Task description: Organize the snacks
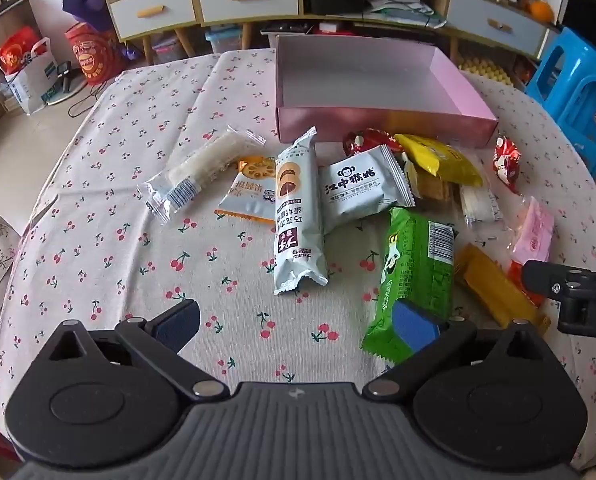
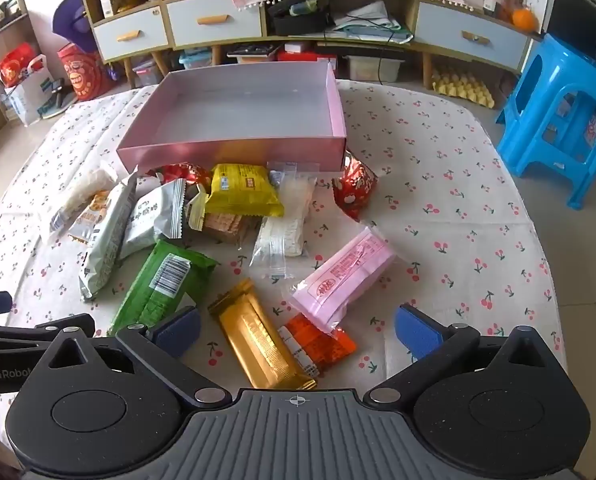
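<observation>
Our right claw, spread wide and empty like our left claw, hangs nearest the glossy gold foil snack bar, whose long axis runs lengthwise between its fingers on the cherry-print surface.

The left gripper hangs wide open and empty over the cherry-print table, its right pad overlapping a green packet, with a grey biscuit tube and other snacks scattered before an empty pink box beyond.
</observation>
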Motion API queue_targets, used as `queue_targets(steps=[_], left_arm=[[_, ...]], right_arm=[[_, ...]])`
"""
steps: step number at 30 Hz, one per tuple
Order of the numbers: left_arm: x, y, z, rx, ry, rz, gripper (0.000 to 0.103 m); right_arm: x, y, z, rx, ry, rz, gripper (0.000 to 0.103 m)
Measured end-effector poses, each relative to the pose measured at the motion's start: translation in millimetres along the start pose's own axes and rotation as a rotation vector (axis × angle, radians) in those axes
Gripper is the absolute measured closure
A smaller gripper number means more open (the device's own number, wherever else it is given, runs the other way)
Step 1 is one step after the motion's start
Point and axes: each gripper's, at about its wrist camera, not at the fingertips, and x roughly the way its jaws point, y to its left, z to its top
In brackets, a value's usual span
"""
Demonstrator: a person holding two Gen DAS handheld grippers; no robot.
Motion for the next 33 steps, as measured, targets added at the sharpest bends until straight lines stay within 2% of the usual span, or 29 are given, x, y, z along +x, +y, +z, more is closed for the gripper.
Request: queue_targets(steps=[8, 33], left_arm=[[5.0, 4.6, -1.0, -0.002, 0.004, -0.025, 0.000], [-0.2, -1.1, -3.0, 0.015, -0.004, -0.005, 0.000]], right_arm=[[1.1, 0.6, -0.6, -0.004, 0.000, -0.009, 0.000], [3.1, 1.4, -0.3, -0.012, 0.001, -0.014, 0.000]])
